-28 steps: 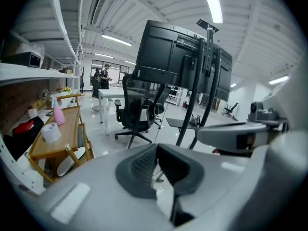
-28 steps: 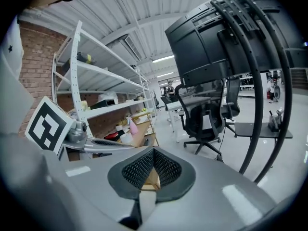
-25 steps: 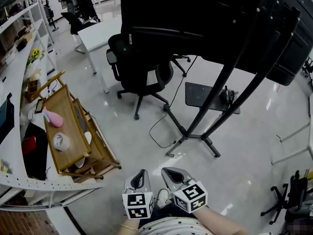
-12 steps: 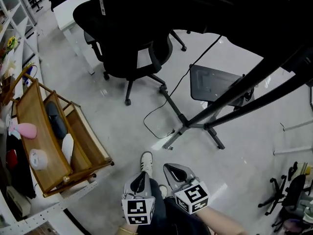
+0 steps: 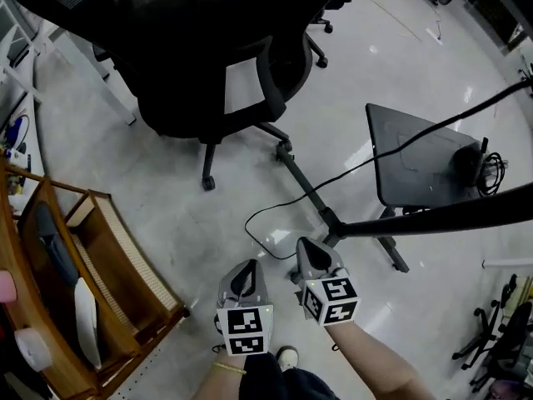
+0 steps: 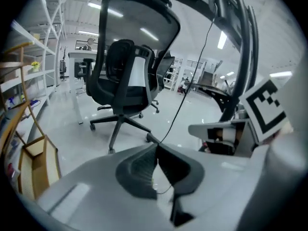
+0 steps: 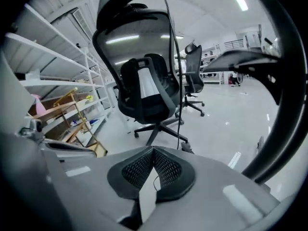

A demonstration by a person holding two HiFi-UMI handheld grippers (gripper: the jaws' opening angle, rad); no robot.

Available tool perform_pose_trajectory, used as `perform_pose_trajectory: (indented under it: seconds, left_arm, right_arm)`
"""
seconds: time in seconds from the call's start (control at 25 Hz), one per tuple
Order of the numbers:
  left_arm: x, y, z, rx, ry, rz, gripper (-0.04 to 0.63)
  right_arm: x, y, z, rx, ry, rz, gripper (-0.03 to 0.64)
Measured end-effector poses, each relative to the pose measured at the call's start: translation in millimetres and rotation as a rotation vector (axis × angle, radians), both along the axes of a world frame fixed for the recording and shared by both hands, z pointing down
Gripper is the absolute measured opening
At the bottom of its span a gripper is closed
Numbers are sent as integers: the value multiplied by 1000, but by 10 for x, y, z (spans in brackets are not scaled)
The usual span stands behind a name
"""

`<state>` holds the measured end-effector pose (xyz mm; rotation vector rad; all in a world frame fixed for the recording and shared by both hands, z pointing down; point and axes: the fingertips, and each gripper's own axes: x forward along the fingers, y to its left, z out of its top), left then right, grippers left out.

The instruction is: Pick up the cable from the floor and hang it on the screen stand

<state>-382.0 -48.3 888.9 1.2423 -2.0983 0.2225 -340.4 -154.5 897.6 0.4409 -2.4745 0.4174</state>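
A thin black cable point(image 5: 275, 206) lies in a loop on the pale floor beside the screen stand's black base point(image 5: 333, 222) and runs up to the right. My left gripper point(image 5: 242, 277) hangs just short of the loop, shut and empty. My right gripper point(image 5: 309, 252) is over the stand's base hub, also shut with nothing in it. In the left gripper view the cable point(image 6: 182, 106) drops down to the floor past my shut left gripper point(image 6: 156, 149). The right gripper view has the cable point(image 7: 181, 121) hanging straight down ahead of my shut right gripper point(image 7: 154, 153).
A black office chair point(image 5: 208, 65) stands just beyond the cable loop. A grey floor plate point(image 5: 412, 161) with a coiled lead lies to the right. A wooden cart point(image 5: 92, 277) sits at the left. The stand's slanted pole point(image 5: 441, 219) crosses to the right.
The head view has tipped down and moved forward. Both grippers have come up to the stand's base and the cable loop, still shut. The cart has slid toward the left edge.
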Motion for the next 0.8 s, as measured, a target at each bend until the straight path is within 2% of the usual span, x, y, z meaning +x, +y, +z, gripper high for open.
perform_pose_trajectory:
  seconds: [0.24,0.32,0.44,0.52,0.64,0.72,0.8]
  left_arm:
    - [-389,-87,609,-11,-4,-2,8]
    - [-450,-75,725,-15,-3,-4,8]
    - [-531,-86,857,-26,5,-7,8]
    - [-550,-107,910,-32,14,-8,8]
    - [-553,-127,946,-38,26,-7,8]
    - [-566,-146,954,-34,32,-9,8]
    - [-575,-173,952,-31,32,-9,8]
  right_arm:
    - [-334,-449,949,38,74,28,1]
    - [-386,-544,1152,18,85,38,97]
    - [-504,-685,1318,25,91,52,106]
    - [-599,-754,1342,41,93,57,135]
    - [-703,-802,1330,69,107,75,100]
    - [-732,-809,1334,92,133,85,31]
    - [-745,-790,1330,104,142,78,17]
